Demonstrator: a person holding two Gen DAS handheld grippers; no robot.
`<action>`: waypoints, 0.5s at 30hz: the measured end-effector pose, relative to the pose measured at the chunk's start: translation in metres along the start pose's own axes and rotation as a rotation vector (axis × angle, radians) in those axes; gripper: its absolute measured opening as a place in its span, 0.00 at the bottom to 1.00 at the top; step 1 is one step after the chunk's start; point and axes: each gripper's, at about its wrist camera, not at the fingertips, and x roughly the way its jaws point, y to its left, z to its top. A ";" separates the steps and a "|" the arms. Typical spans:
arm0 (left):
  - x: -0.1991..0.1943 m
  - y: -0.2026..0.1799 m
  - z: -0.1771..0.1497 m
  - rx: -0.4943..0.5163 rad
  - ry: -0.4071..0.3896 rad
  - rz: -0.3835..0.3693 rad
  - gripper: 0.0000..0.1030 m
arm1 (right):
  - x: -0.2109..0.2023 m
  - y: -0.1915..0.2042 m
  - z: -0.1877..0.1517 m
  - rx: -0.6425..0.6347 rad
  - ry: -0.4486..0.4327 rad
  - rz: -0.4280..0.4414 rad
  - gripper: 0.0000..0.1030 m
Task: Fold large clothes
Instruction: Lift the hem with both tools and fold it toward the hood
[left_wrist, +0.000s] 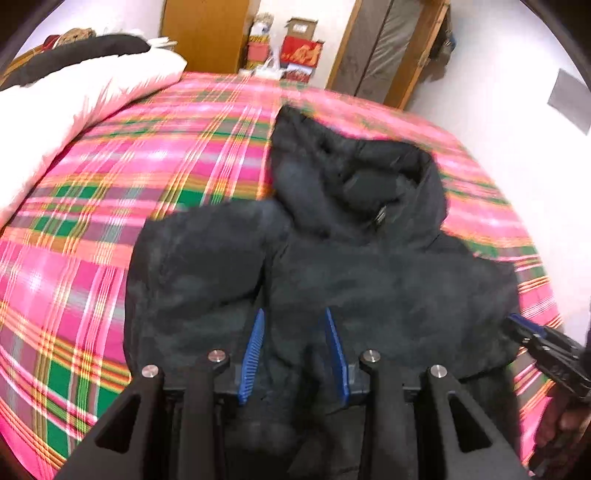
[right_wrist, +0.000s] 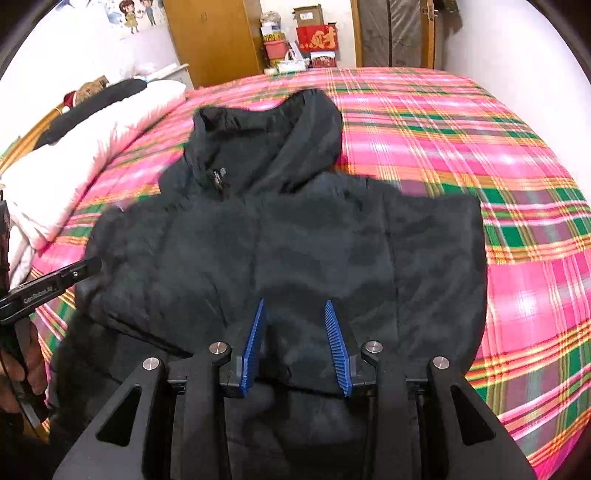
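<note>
**Black jacket on the bed, both grippers above its lower half**

A black hooded jacket (right_wrist: 280, 236) lies spread on a bed covered with a pink, green and yellow plaid sheet (right_wrist: 480, 155). Its hood (right_wrist: 295, 125) points toward the far end of the bed, where a wooden wardrobe (right_wrist: 214, 37) and stacked red boxes (right_wrist: 317, 37) stand against the wall. To the jacket's left sits a white duvet (right_wrist: 74, 166) with a dark garment on top of it.

The left hand-held gripper (left_wrist: 294, 328) hovers over the jacket's lower half — its blue pads stand apart, with dark fabric seen behind the gap but nothing pinched between them. The right hand-held gripper (right_wrist: 294, 321) is just beside it on the jacket's other side, likewise parted and gripping nothing. Each gripper shows at the edge of the other's view, with the person's fingers (right_wrist: 22, 365) wrapped round the handle.
</note>
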 end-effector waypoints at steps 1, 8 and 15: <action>-0.004 -0.003 0.009 0.004 -0.010 -0.013 0.42 | 0.000 0.001 0.008 0.002 -0.006 0.007 0.39; 0.002 -0.026 0.074 0.054 -0.040 -0.041 0.53 | 0.009 -0.006 0.071 0.055 -0.031 0.052 0.43; 0.052 -0.031 0.134 0.051 0.000 -0.006 0.55 | 0.047 -0.013 0.130 0.074 -0.026 0.045 0.43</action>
